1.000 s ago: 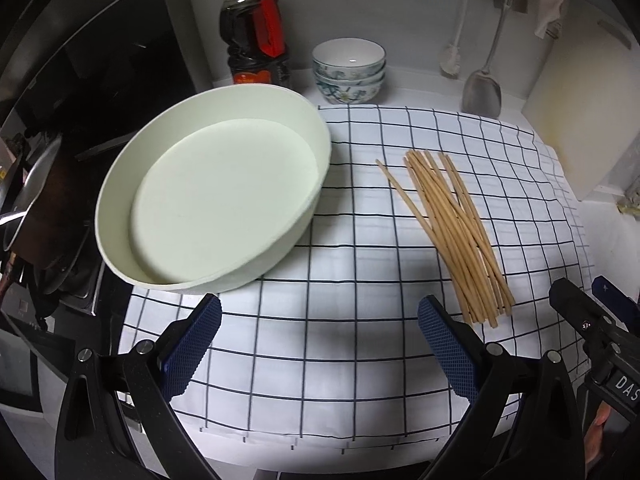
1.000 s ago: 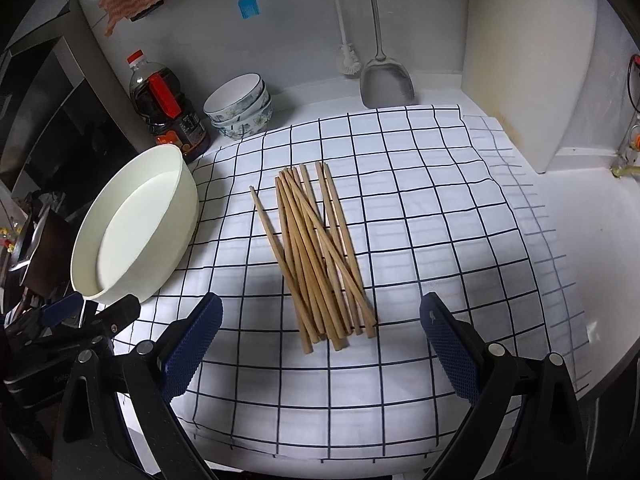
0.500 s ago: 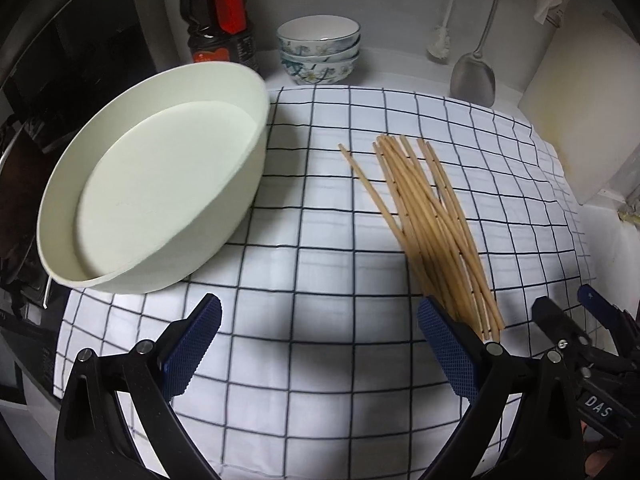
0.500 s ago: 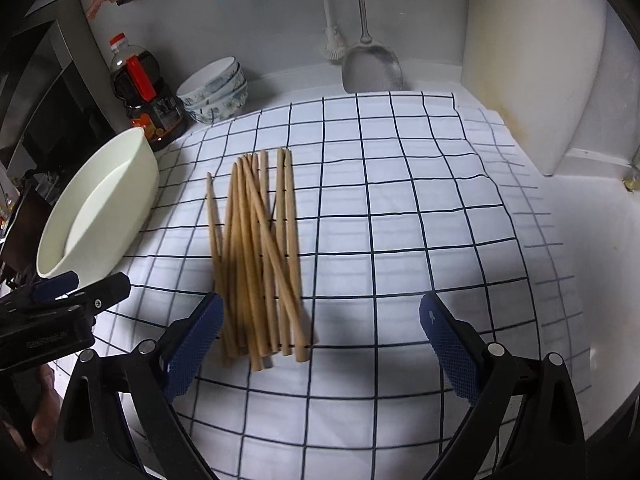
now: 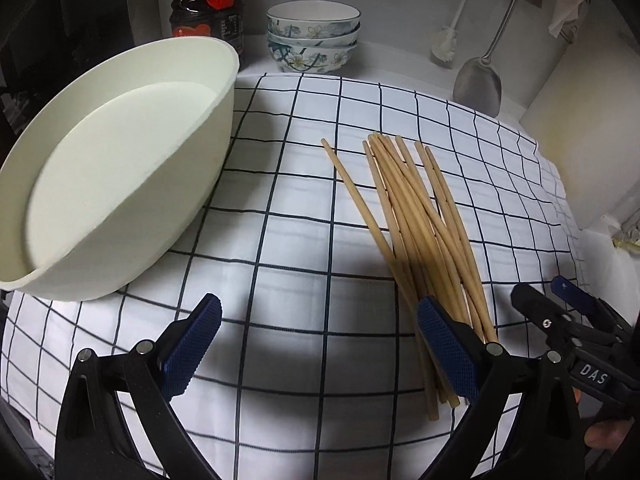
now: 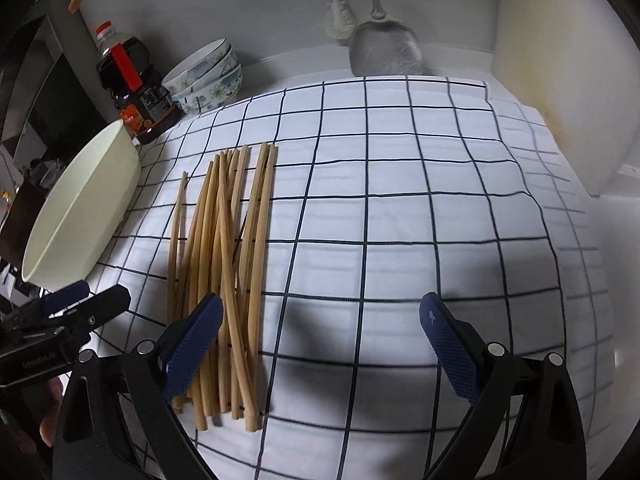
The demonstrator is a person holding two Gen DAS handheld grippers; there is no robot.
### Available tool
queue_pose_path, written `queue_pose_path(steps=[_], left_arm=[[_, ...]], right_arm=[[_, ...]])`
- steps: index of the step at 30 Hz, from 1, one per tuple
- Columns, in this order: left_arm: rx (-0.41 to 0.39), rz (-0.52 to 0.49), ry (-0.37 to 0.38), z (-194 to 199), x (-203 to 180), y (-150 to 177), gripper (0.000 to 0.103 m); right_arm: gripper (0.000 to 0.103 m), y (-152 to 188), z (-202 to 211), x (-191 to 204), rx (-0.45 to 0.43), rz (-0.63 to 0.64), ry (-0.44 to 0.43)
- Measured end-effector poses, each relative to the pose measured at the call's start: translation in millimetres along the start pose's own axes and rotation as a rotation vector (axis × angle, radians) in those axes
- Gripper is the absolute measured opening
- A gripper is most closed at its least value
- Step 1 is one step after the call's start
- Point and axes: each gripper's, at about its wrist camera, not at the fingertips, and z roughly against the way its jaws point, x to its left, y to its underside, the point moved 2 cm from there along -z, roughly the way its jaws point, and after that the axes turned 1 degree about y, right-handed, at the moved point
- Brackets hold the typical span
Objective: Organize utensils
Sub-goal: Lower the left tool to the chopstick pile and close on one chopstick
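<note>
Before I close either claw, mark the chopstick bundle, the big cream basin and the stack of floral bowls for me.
chopstick bundle [image 6: 224, 256], right wrist view, middle of the crossed sticks.
cream basin [image 5: 188, 184], left wrist view, outer side wall.
stack of floral bowls [image 5: 314, 46], left wrist view, painted side of the middle bowl.

The near ends of the chopsticks lie hidden behind one of the left gripper's fingers. The oil bottle's top is cut off by the upper edge. In the right wrist view the metal spatula is blurred, its handle cropped. The large cream basin hides the counter behind it.
</note>
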Motion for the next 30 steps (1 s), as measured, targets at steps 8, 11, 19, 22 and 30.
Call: queue_pose_path(steps=[8,11,19,22,30], left_arm=[[-0.010,-0.028,-0.019,-14.0,-2.9,-2.6,0.097],[-0.019,-0.047,-0.031,-14.4,-4.3,-1.6,0.097],[-0.034,-0.050,-0.047,-14.3,-5.4,-2.2,0.097],[-0.030,-0.044,-0.053,-16.5,-5.2,-3.6,0.097],[-0.024,-0.025,-0.058,-19.9,-6.6,-5.6,0.097]], right_arm=[[0.094,-3.7,-22.6,-0.8,0.024,0.063,0.010],[0.094,-3.6,-24.9,1.9,0.024,0.093,0.023],[0.094,-2.0,-26.8,12.2,0.021,0.190,0.086],[0.094,-3.8,-28.6,16.3,0.030,0.233,0.104],[0.094,-7.9,-30.5,11.4,0.024,0.271,0.157]])
